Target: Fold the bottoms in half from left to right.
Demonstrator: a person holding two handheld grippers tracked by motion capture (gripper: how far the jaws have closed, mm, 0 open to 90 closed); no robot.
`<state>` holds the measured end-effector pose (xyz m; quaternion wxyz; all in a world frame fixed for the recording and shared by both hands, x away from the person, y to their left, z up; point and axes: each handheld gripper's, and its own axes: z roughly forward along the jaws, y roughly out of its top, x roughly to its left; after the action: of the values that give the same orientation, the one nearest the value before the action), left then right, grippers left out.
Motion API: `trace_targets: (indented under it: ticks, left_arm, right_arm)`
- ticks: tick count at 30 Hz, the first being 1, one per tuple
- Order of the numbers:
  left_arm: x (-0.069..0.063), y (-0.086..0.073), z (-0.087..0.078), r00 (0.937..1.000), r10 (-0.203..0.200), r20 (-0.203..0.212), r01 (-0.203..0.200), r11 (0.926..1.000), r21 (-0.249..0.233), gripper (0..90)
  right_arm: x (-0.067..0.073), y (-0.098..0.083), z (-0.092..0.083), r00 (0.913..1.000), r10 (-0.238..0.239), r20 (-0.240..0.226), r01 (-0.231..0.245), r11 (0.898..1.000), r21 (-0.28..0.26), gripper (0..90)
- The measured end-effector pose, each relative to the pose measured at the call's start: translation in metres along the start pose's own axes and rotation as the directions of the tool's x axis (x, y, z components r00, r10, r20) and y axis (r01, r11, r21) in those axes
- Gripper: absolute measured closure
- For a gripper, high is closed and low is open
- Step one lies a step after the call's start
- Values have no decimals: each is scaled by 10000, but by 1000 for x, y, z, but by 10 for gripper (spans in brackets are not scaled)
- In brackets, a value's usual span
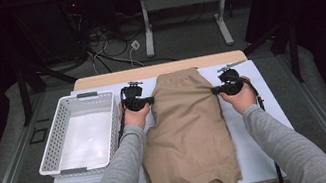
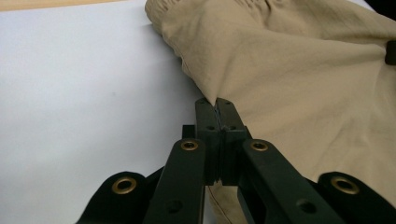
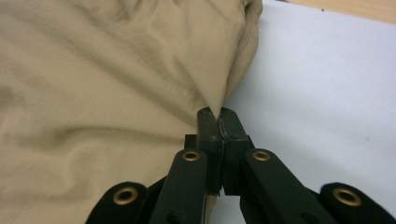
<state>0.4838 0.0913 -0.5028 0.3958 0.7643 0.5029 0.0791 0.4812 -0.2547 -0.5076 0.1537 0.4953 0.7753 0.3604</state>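
A pair of tan shorts (image 1: 187,127) lies lengthwise on the white table cover (image 1: 265,104), waistband at the far end. My left gripper (image 1: 152,100) pinches the left edge of the shorts (image 2: 289,70) below the waistband; its jaws are shut on a peak of cloth in the left gripper view, left gripper (image 2: 216,103). My right gripper (image 1: 213,91) pinches the right edge at the same height. In the right gripper view the cloth (image 3: 107,84) is pulled up into a point between the shut jaws of the right gripper (image 3: 218,113).
A white slatted plastic basket (image 1: 53,141) stands on the left part of the table, next to my left forearm. Beyond the table's far wooden edge (image 1: 157,69) are floor cables and another table's legs. Dark curtains flank both sides.
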Motion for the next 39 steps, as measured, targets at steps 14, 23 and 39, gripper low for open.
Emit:
trace_targets:
  ticks: [14,23,39]
  left_arm:
    - [-11,-7,-28,9992,146,385,-140,9998,-173,899]
    - [-21,-15,-47,9978,242,616,-225,9994,-281,898]
    - [-29,-54,-65,9924,304,1195,-286,9995,-167,897]
  right_arm:
    - [10,-4,-28,9986,-360,-379,347,9988,-332,892]
    - [16,-11,-49,9958,-356,-840,329,9989,-340,890]
    - [27,-45,-67,9862,-166,-1648,150,9998,-106,888]
